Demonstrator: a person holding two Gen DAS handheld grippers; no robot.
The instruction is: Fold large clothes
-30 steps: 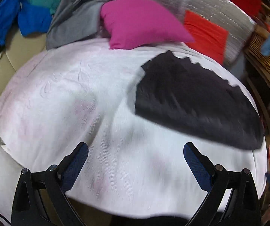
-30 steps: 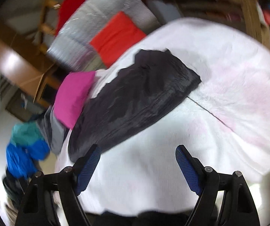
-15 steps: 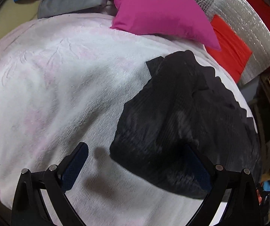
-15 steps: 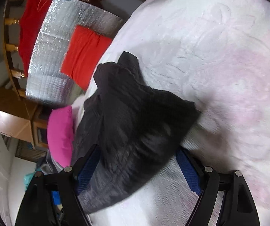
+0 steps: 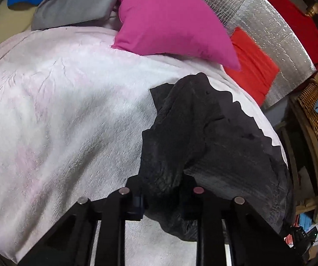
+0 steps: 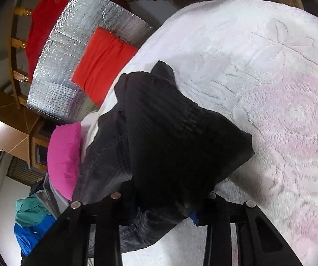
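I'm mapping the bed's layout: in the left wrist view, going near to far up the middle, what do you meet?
left gripper → black garment → pink pillow → silver foil mat

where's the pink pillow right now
The pink pillow lies at the far edge of the white blanket, top centre in the left wrist view, between the grey cloth and the red cushion, beyond the black garment.
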